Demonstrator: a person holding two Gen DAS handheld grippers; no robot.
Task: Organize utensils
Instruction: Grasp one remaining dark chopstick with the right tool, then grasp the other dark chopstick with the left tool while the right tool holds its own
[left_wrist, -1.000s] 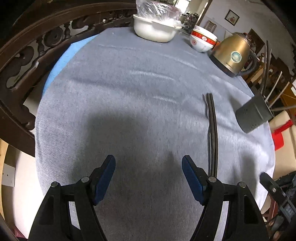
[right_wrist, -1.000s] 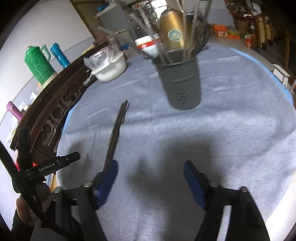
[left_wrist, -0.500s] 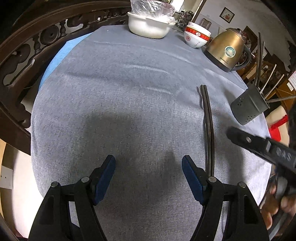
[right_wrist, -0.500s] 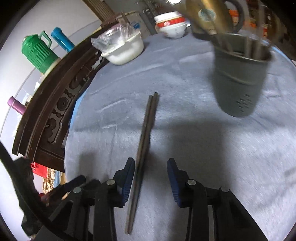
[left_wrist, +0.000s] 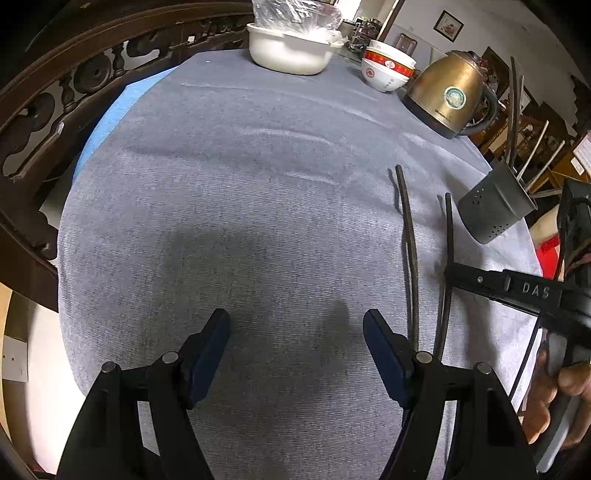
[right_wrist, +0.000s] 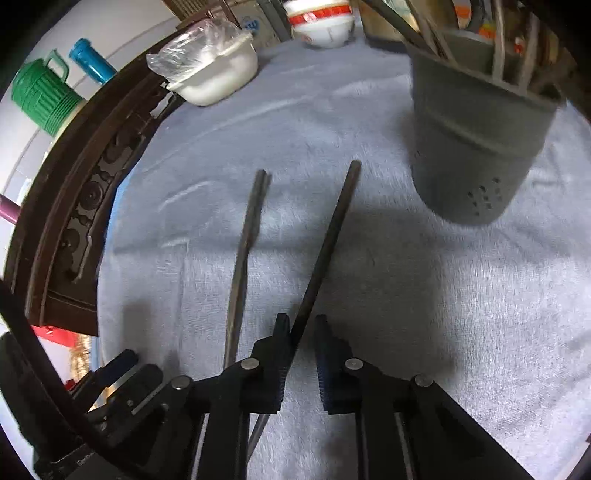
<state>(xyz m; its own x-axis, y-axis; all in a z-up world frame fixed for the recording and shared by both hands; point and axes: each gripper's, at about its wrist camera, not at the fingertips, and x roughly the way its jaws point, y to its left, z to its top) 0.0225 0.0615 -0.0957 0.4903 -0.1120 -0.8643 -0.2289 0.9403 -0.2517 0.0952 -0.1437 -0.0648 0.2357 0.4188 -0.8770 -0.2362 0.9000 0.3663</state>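
The right gripper (right_wrist: 300, 334), jaws just closing, holds one dark chopstick (right_wrist: 325, 243) tilted off the desk (right_wrist: 406, 295) beside the grey holder (right_wrist: 476, 147), while the left gripper (left_wrist: 296, 347) hangs open.

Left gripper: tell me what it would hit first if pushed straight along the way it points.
Likely only the grey tablecloth. The left gripper stands open over bare cloth, angled down; the lying chopstick sits off to its right, outside that line, though depth is hard to judge.
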